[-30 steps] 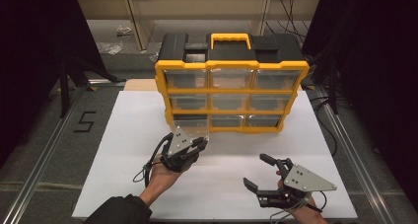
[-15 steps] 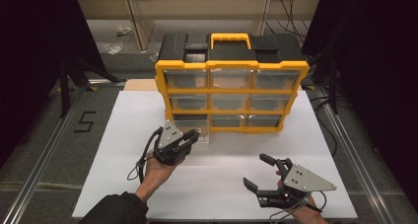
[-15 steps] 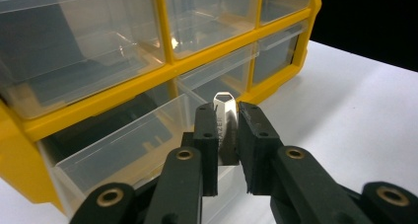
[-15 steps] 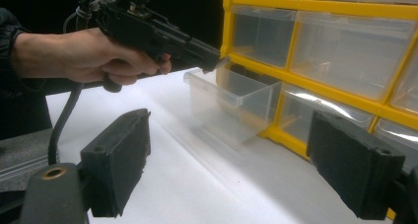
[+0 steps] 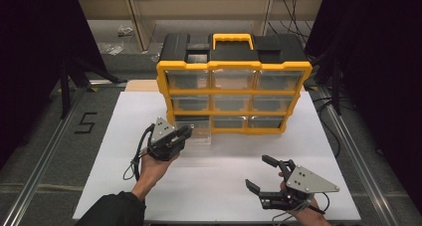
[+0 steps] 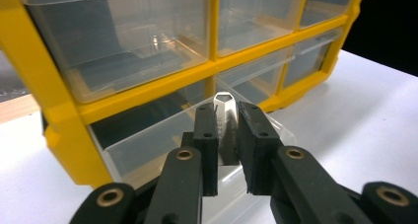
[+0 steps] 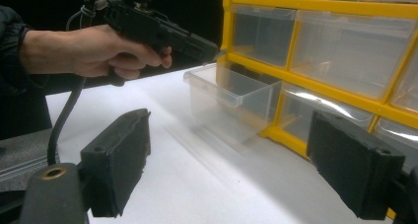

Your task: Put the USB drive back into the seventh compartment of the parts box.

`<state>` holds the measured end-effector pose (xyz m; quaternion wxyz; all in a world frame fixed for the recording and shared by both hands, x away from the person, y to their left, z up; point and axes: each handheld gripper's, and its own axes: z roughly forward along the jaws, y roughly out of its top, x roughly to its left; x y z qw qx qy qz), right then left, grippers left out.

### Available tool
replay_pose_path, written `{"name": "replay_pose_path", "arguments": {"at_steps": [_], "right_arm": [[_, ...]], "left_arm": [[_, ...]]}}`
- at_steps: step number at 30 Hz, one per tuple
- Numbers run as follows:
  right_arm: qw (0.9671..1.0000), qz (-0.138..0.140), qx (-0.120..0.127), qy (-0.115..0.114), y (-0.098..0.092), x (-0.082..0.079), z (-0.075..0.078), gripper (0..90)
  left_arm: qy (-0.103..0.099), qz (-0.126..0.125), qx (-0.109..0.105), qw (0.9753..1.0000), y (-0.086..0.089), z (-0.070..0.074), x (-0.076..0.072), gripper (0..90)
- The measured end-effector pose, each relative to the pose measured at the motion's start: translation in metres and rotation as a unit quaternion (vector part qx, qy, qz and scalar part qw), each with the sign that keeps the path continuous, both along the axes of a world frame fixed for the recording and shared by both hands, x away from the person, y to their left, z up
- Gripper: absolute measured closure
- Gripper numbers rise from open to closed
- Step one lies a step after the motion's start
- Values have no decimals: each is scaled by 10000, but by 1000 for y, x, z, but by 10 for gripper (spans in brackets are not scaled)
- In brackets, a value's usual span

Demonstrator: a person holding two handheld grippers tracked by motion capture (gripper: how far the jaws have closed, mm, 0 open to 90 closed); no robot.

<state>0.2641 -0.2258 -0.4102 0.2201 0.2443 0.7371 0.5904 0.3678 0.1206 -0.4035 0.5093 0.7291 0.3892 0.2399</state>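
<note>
Jaws of left gripper (image 6: pixel 227 135) tight on metal piece (image 6: pixel 226 116) above pulled-out drawer (image 7: pixel 231 98) (right gripper (image 5: pixel 264 177) wide, empty).

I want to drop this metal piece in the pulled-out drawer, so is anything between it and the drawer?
Nothing visible is in the way. The left tongs hold the small metal piece just above the pulled-out clear drawer, whose top is open. The right tongs are open, out on the white table, well clear of it.
</note>
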Motion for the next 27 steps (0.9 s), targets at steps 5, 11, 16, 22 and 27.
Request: {"name": "replay_pose_path", "arguments": {"at_steps": [5, 11, 16, 22, 27], "right_arm": [[10000, 7, -2, -5, 0, 0, 0, 178], [10000, 2, -4, -9, 0, 0, 0, 178], [10000, 1, -2, -5, 0, 0, 0, 179], [10000, -1, -2, -4, 0, 0, 0, 180], [10000, -2, -3, -3, 0, 0, 0, 181]], "left_arm": [[34, 112, 28, 9999, 3, 0, 2, 786], [69, 188, 22, 9998, 8, -1, 4, 786], [166, 341, 119, 9992, 11, -2, 7, 785], [223, 465, 117, 9986, 17, -5, 10, 785], [254, 513, 137, 9983, 19, -6, 11, 785]]}}
